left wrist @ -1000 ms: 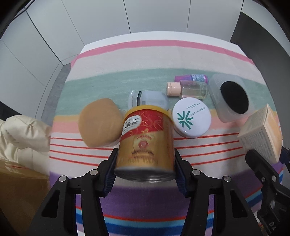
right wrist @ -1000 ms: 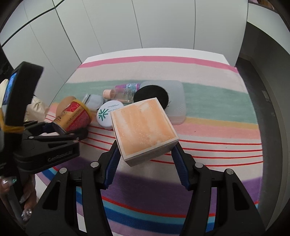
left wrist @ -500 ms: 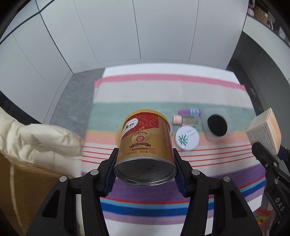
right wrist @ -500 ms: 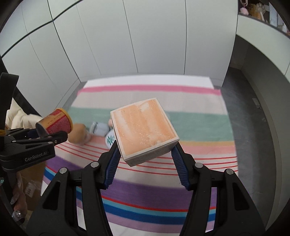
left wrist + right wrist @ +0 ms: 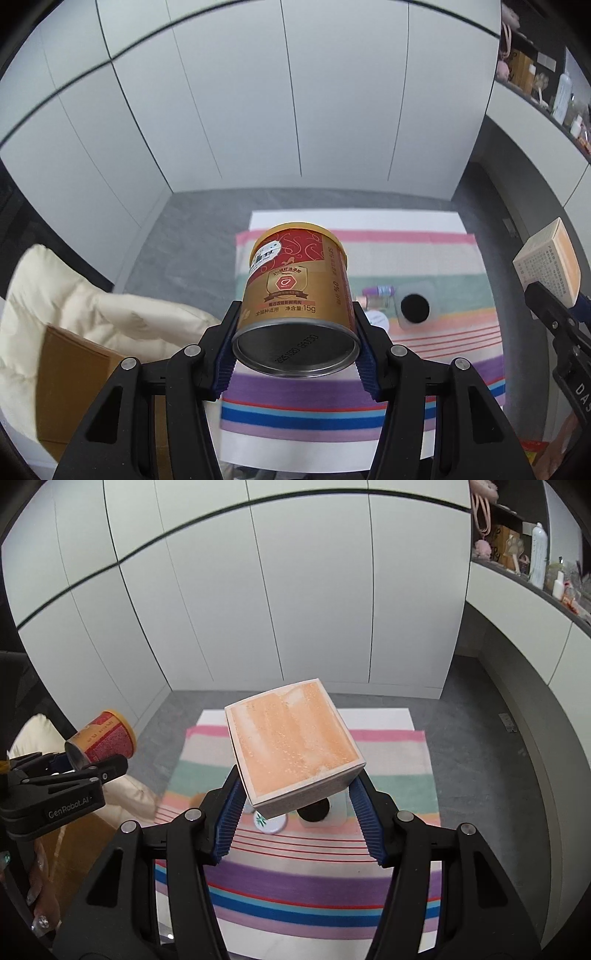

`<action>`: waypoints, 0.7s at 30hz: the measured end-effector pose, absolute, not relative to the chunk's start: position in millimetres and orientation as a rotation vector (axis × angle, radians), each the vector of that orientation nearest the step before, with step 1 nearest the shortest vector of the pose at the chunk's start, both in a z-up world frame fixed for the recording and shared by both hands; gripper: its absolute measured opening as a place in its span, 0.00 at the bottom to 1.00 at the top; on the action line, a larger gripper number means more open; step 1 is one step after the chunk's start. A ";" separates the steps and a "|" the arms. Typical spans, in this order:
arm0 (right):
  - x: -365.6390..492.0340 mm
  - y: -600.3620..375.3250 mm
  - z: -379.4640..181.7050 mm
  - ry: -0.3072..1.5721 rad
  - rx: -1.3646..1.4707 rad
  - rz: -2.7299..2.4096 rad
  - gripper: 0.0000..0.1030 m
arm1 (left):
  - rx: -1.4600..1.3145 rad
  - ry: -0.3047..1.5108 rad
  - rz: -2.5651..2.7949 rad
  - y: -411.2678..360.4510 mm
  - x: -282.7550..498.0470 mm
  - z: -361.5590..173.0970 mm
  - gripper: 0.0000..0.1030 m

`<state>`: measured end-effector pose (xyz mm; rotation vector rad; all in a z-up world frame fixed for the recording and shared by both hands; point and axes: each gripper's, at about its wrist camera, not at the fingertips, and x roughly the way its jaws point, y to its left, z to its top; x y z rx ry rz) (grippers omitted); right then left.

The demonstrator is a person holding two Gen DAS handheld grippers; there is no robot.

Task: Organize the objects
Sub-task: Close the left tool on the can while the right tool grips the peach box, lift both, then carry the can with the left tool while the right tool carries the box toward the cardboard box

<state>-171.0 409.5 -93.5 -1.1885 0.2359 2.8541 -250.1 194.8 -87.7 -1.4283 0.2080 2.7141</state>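
Carrying two things high above the striped mat (image 5: pixel 303 853), my left tongs (image 5: pixel 295 338) clamp the can (image 5: pixel 297 291) at centre frame, my right tongs (image 5: pixel 297 806) clamp the box (image 5: pixel 291 746), so both clear the jars lying below.

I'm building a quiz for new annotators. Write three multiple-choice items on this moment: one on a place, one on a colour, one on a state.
1. Where is the round white lid?
A. on the striped cloth
B. on the wall shelf
C. inside the can

2. What colour is the box's top face?
A. green
B. orange
C. black

3. How is the can?
A. lying on the floor
B. clamped in the left gripper
C. standing on the cloth

A: it lies below the box, on the stripes.
B: orange shows, held by the right gripper.
B: both pads press its sides.
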 end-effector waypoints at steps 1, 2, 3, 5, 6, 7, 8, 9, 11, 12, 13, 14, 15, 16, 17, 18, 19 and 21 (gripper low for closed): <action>-169.3 409.2 -87.3 0.246 -1.181 2.857 0.57 | -1.406 0.204 2.722 193.3 -245.6 -78.0 0.54; -167.9 409.1 -80.8 0.253 -1.175 2.860 0.57 | -1.393 0.205 2.729 193.2 -242.4 -72.3 0.54; -166.4 408.7 -75.3 0.252 -1.168 2.863 0.57 | -1.381 0.208 2.738 192.7 -239.0 -65.8 0.54; -163.3 409.3 -63.7 0.254 -1.152 2.865 0.57 | -1.367 0.205 2.745 191.5 -231.8 -55.7 0.54; -161.8 410.3 -59.1 0.263 -1.147 2.867 0.57 | -1.365 0.198 2.744 190.8 -228.8 -52.2 0.54; -159.8 411.5 -55.0 0.274 -1.140 2.870 0.57 | -1.361 0.186 2.743 189.2 -225.8 -48.0 0.54; -156.7 412.9 -49.8 0.286 -1.128 2.871 0.58 | -1.356 0.170 2.740 187.0 -222.2 -43.4 0.54; -154.6 413.3 -46.9 0.287 -1.122 2.868 0.57 | -1.352 0.161 2.741 185.6 -219.2 -40.6 0.54; -150.4 414.2 -43.1 0.287 -1.114 2.866 0.58 | -1.343 0.157 2.746 183.1 -212.4 -34.4 0.54; -147.3 414.3 -40.7 0.286 -1.112 2.866 0.57 | -1.340 0.161 2.749 182.6 -209.4 -32.8 0.54; -145.7 414.9 -41.1 0.285 -1.112 2.866 0.58 | -1.339 0.167 2.753 182.2 -206.0 -31.7 0.54; -143.3 413.6 -40.0 0.281 -1.112 2.867 0.58 | -1.340 0.171 2.757 181.7 -202.5 -31.0 0.54; -139.6 412.1 -38.7 0.276 -1.111 2.865 0.58 | -1.341 0.173 2.757 181.4 -200.1 -30.6 0.54; -137.0 411.6 -37.7 0.272 -1.111 2.861 0.58 | -1.342 0.177 2.758 180.6 -196.9 -29.9 0.54; -134.8 411.3 -37.5 0.270 -1.113 2.859 0.58 | -1.342 0.183 2.762 180.3 -193.4 -29.1 0.54; -132.2 411.0 -37.2 0.273 -1.115 2.858 0.58 | -1.341 0.191 2.766 179.4 -190.6 -28.4 0.54; -127.6 409.5 -35.4 0.275 -1.117 2.858 0.58 | -1.336 0.199 2.766 178.9 -186.2 -27.6 0.54; -121.7 407.9 -34.2 0.279 -1.121 2.852 0.58 | -1.329 0.200 2.760 178.8 -179.1 -26.4 0.54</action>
